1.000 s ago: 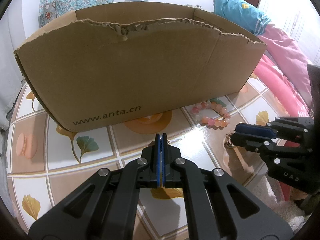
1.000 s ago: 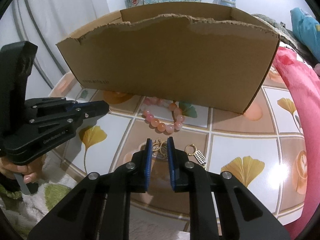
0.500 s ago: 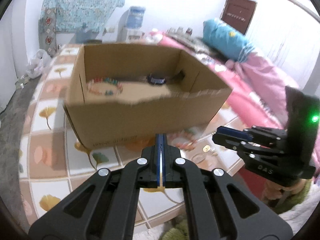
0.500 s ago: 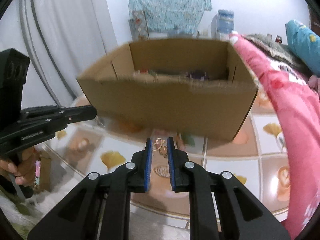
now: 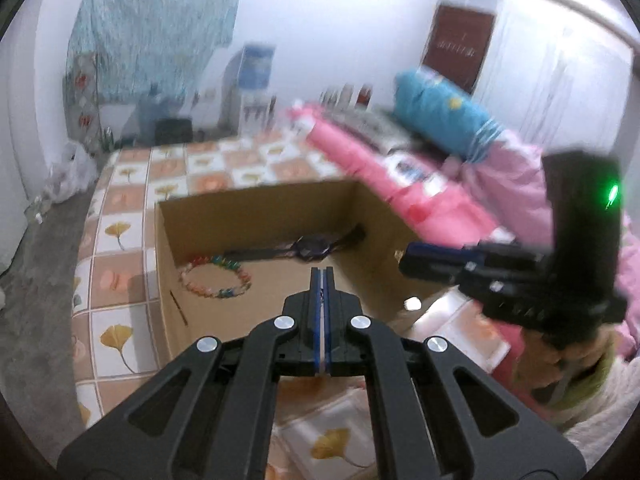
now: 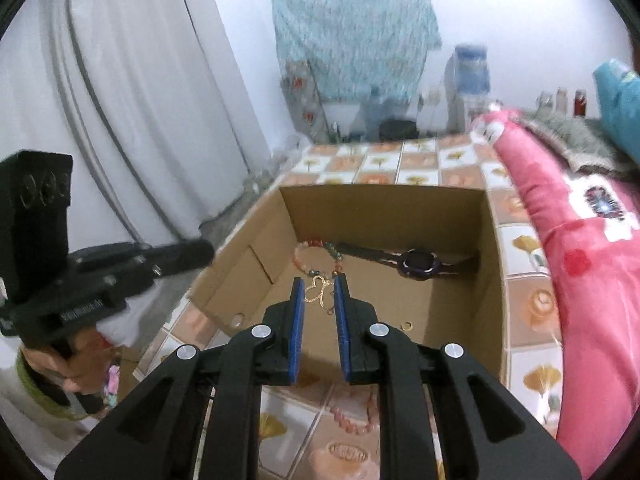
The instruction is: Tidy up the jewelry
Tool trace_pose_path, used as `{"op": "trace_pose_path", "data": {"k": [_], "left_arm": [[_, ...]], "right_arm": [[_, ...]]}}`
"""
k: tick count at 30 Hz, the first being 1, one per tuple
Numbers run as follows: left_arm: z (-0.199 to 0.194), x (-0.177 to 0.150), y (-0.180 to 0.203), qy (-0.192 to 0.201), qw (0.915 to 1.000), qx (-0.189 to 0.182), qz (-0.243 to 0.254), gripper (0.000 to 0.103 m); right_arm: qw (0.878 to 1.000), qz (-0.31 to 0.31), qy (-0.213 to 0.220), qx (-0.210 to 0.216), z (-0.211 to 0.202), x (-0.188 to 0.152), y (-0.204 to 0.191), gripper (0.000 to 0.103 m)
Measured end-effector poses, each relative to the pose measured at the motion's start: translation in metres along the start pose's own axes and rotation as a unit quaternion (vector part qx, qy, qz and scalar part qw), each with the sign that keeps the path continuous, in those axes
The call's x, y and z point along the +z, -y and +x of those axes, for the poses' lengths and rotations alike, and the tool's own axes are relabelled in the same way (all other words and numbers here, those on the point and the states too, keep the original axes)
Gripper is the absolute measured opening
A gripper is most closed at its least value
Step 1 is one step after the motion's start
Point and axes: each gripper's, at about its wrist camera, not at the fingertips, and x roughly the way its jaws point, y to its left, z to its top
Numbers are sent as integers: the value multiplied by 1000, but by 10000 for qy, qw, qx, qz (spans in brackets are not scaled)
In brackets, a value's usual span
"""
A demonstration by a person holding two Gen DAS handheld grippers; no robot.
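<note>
My right gripper (image 6: 319,280) is shut on a small gold heart-shaped ornament (image 6: 320,295), held above the near side of the open cardboard box (image 6: 384,191). On the box floor lie a coloured bead bracelet (image 6: 316,254) and a dark watch (image 6: 420,264). A pink bead bracelet (image 6: 354,422) lies on the table in front of the box. My left gripper (image 5: 323,271) is shut with nothing visible between its pads, and it hangs over the box's (image 5: 256,193) near edge. The left wrist view shows the bead bracelet (image 5: 216,280), the watch (image 5: 314,246) and the right gripper (image 5: 406,259) at the box's right.
The box stands on a table with a ginkgo-leaf tiled cover (image 5: 120,240). A pink quilt (image 6: 560,280) and a blue pillow (image 5: 440,120) lie along the right. White curtains (image 6: 120,120) hang on the left. A person's hand (image 6: 76,364) holds the left gripper's (image 6: 206,251) handle.
Both grippers have risen from table level to above the box rim, so the inside of the box has come into view. The right one lifted the gold ornament off the table.
</note>
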Motion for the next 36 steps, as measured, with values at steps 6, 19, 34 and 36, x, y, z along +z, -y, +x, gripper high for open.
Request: {"op": "trace_pose_path", "data": {"k": [6, 19, 34, 36], "left_arm": [[62, 7, -31, -995, 9946, 178, -237, 0], [97, 0, -46, -1514, 9871, 272, -444, 16], [44, 6, -33, -761, 9960, 322, -346, 44], [26, 3, -27, -520, 9978, 306, -258, 51]], "right_arm": [[9953, 171, -956, 31, 72, 38, 16, 15], [9835, 595, -1690, -233, 134, 50, 40, 16], [9935, 636, -930, -157, 67, 51, 40, 18], [9956, 562, -739, -120, 47, 48, 37, 18]]}}
